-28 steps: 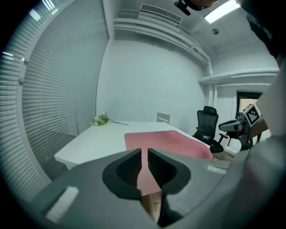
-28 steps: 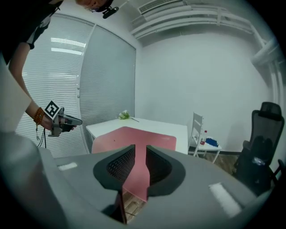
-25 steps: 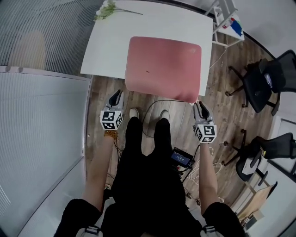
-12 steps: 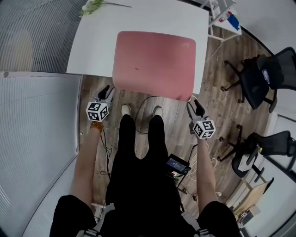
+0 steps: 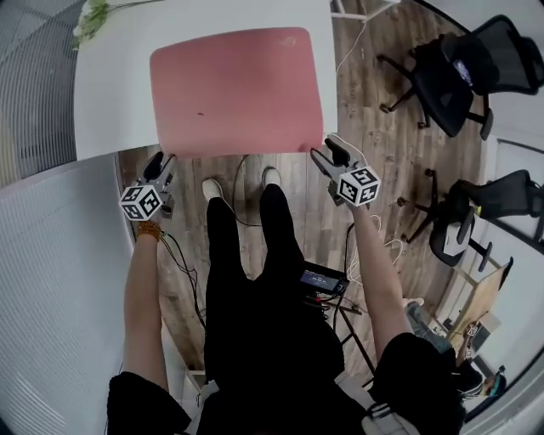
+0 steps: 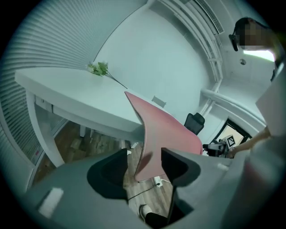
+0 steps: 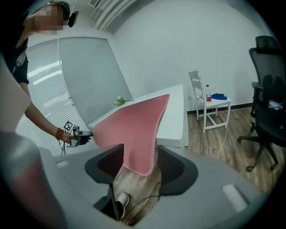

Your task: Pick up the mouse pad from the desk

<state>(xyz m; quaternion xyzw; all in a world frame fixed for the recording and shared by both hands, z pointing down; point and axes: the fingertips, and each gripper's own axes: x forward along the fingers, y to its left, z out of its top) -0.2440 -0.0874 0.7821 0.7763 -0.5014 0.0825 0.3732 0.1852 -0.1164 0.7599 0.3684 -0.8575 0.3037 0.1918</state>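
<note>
1. Hanging between both tongs, the pink mouse pad (image 5: pixel 234 89) sits over the white desk (image 5: pixel 110 93), with its near edge out past the desk's front edge.
2. Left tongs (image 5: pixel 158 168) are clamped on the pad's near left corner. In the left gripper view the sheet curls upward from the jaws (the exact pinch point is hard to make out).
3. Right tongs (image 5: pixel 326 154) pinch the near right corner, which droops below the jaws in the right gripper view.
4. Whether the pad's far edge rests on the desk cannot be told.
5. A green sprig (image 5: pixel 92 17) lies at the desk's far left corner, its stem running off the top edge.
</note>
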